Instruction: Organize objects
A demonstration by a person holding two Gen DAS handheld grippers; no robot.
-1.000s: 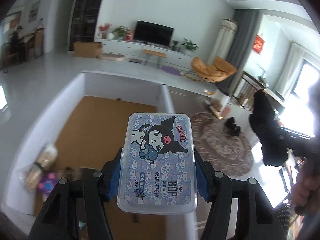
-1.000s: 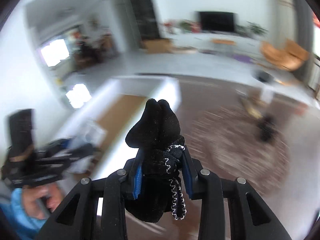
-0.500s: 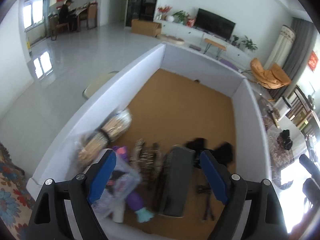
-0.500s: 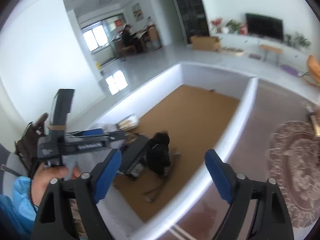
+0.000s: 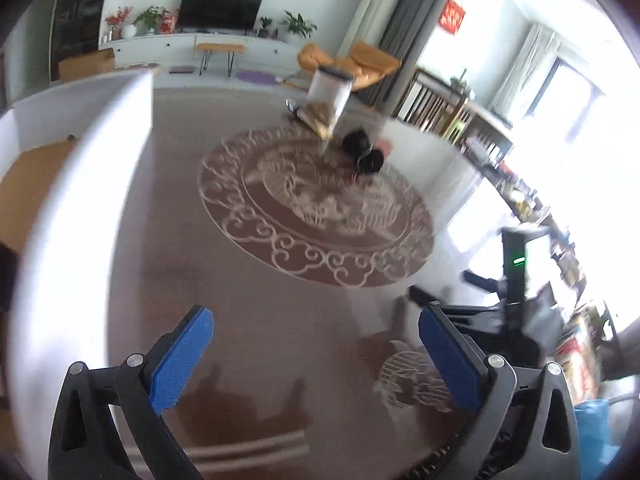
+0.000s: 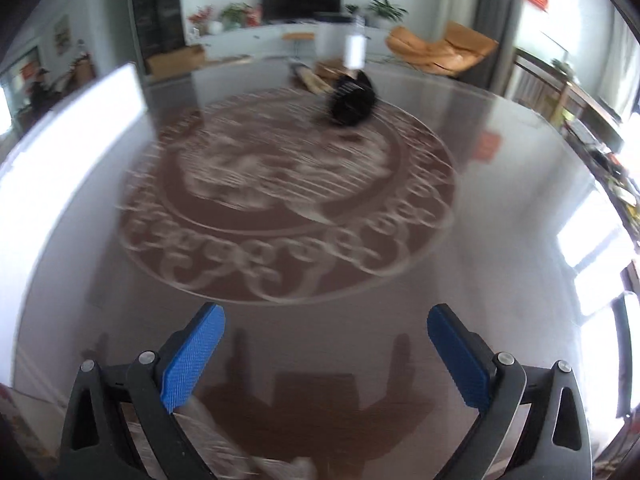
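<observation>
Brown glossy tabletop (image 6: 100,264) with a swirl-patterned round inlay (image 6: 288,200) filled both views, the white box (image 5: 60,216) standing at its left edge. Both the left gripper (image 5: 316,356) and right gripper (image 6: 326,354) had just been opening, nothing between their jaws. Left to collect, I judged: a black sock bundle (image 6: 352,98), a clear jar (image 5: 330,92) and blurred items beside them, well apart from the box.

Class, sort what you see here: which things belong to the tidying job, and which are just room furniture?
Job: clear jar, black bundle, white-walled box, both open, empty grippers.
Background: television, orange chair, potted plants.
</observation>
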